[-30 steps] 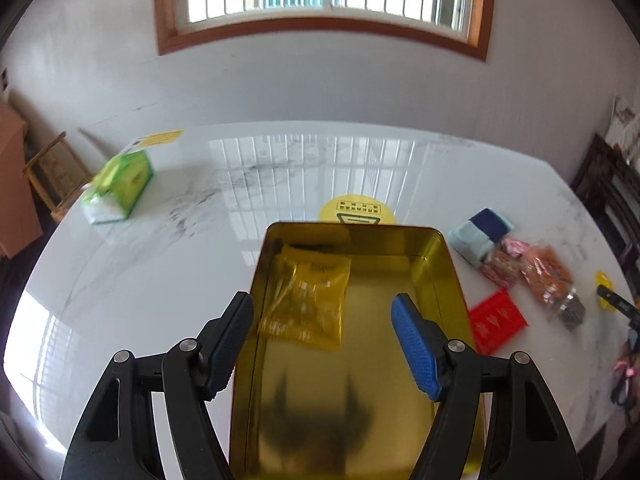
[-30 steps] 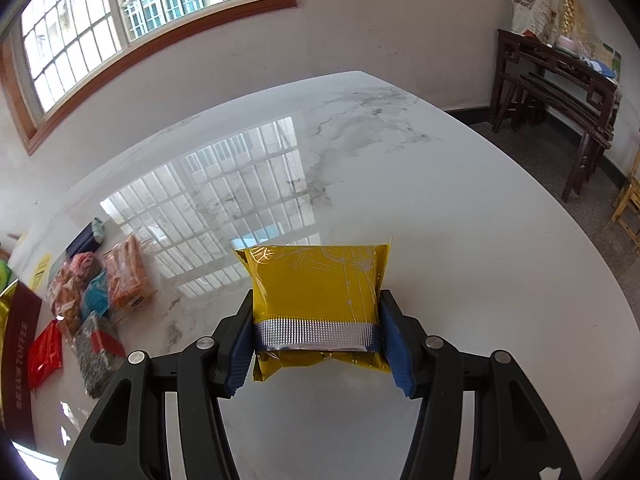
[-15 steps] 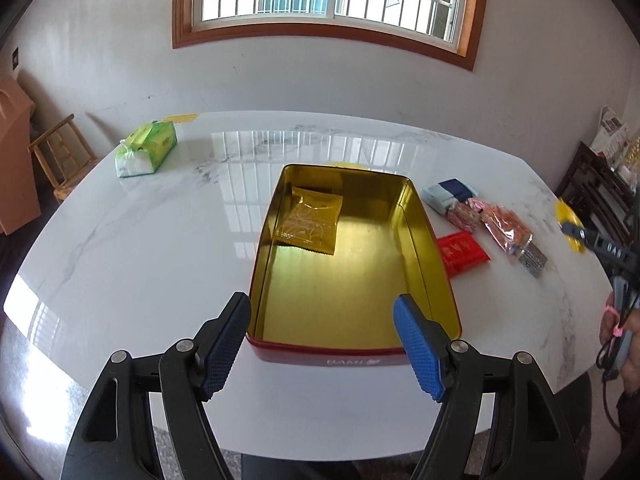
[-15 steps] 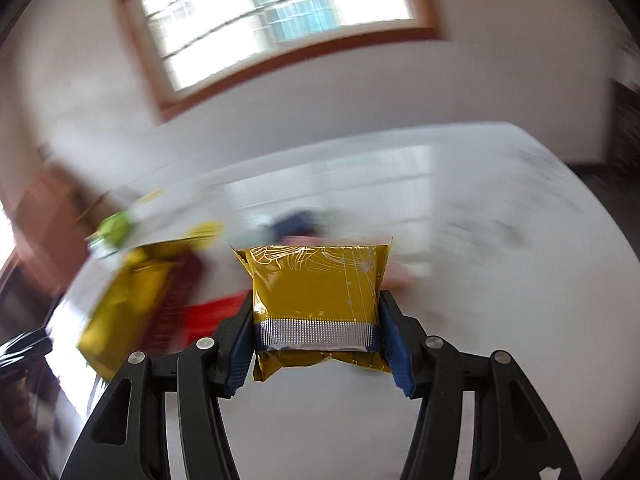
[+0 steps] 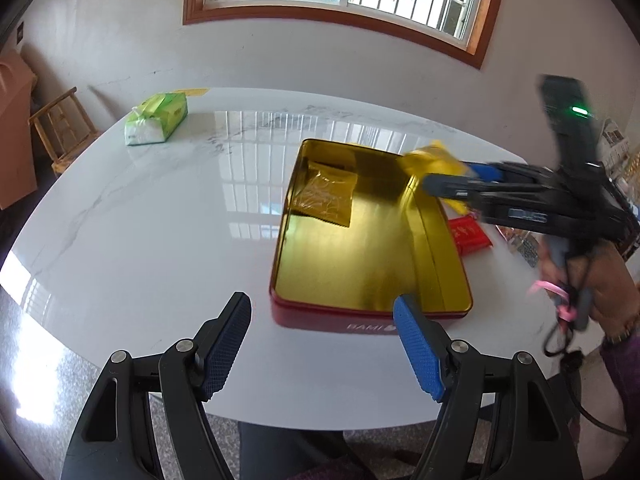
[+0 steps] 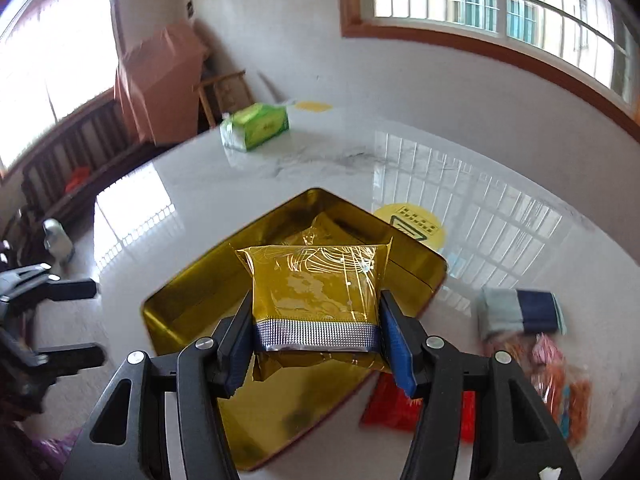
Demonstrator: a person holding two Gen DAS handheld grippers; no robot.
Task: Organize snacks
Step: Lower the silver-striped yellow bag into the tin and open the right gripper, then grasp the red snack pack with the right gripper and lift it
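A red tin with a gold inside stands open on the white marble table. One gold snack packet lies in its far left corner. My right gripper is shut on a second gold packet and holds it above the tin's far right side; it also shows in the left wrist view. My left gripper is open and empty, held off the table's near edge in front of the tin.
A red packet, a blue-and-grey packet and orange snack bags lie right of the tin. A green tissue pack lies at the far left. A yellow sticker marks the table behind the tin.
My right gripper has swung left with the gold packet, from open table to above the tin. My left gripper has pulled back from over the tin to beyond the table's near edge.
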